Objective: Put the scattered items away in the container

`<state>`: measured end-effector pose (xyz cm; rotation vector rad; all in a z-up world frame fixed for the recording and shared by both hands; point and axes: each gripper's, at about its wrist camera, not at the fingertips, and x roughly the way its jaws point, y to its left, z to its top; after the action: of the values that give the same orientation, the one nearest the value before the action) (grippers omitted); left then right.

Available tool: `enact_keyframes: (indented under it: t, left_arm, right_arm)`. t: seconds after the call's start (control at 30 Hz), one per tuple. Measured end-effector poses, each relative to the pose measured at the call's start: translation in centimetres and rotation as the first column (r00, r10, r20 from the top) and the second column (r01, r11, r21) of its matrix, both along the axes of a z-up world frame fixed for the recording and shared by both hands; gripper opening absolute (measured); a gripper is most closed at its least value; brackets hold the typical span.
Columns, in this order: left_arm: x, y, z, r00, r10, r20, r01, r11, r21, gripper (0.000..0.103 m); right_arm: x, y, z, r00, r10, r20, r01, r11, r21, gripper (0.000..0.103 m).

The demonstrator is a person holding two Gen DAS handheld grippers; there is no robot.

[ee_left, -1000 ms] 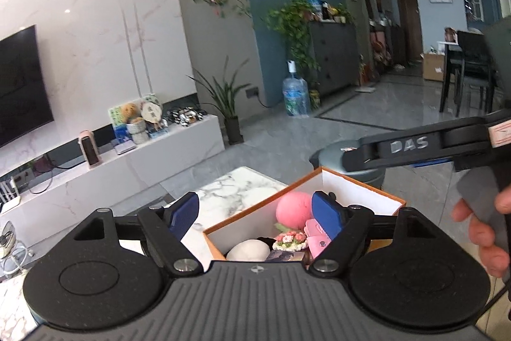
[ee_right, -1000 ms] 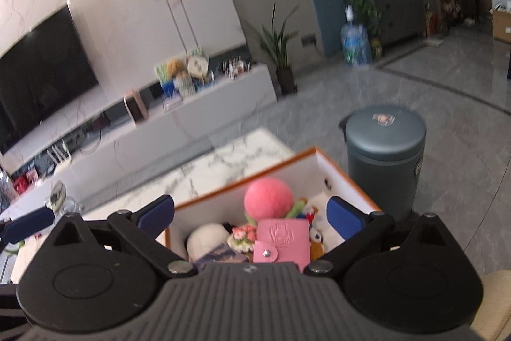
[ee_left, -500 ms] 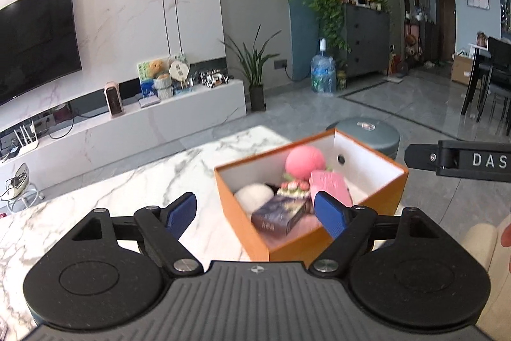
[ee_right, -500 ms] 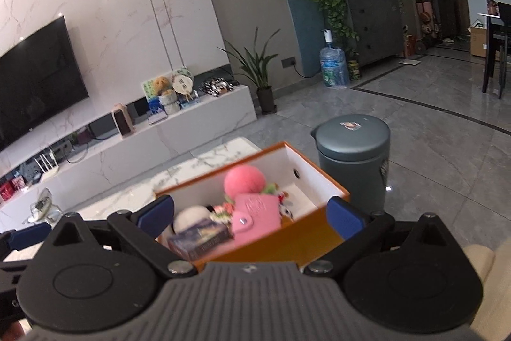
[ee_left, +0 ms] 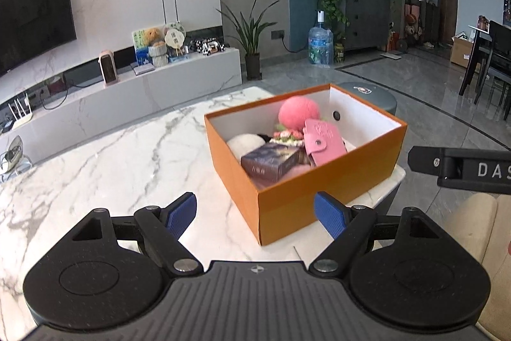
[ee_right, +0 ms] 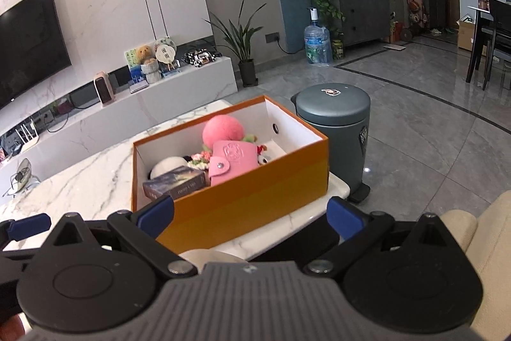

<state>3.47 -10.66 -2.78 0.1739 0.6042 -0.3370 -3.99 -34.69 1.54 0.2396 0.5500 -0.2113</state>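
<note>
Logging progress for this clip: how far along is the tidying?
Looks essentially done. The orange box holds the pink ball, pink card holder and dark card box. Both the left tool and right tool are open and empty. No loose items show on the marble table.

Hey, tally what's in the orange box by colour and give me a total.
Pink: 2, the fuzzy ball and the snap wallet
White: 1, the round plush
Dark blue: 1, the card box
Multicolour: 1, the flower bunch
Total: 5 that I can make out in the orange box.
</note>
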Motion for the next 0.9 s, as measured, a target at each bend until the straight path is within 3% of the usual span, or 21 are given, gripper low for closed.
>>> enact_keyframes:
  t: [0.6, 0.9]
  left_arm:
    - [0.5, 2.0, -1.1, 0.998, 0.029, -0.064, -0.031, 0.999, -0.024, 0.096]
    - [0.4, 1.8, -1.0, 0.998, 0.023, -0.060, -0.025, 0.999, -0.025, 0.096]
  right_arm:
    - [1.4, 3.5, -1.5, 0.995, 0.078, -0.063, -0.080, 0.996, -0.037, 0.102]
    - [1.8, 4.2, -1.6, 0.993, 0.088, -0.073, -0.091, 0.995, -0.043, 0.102]
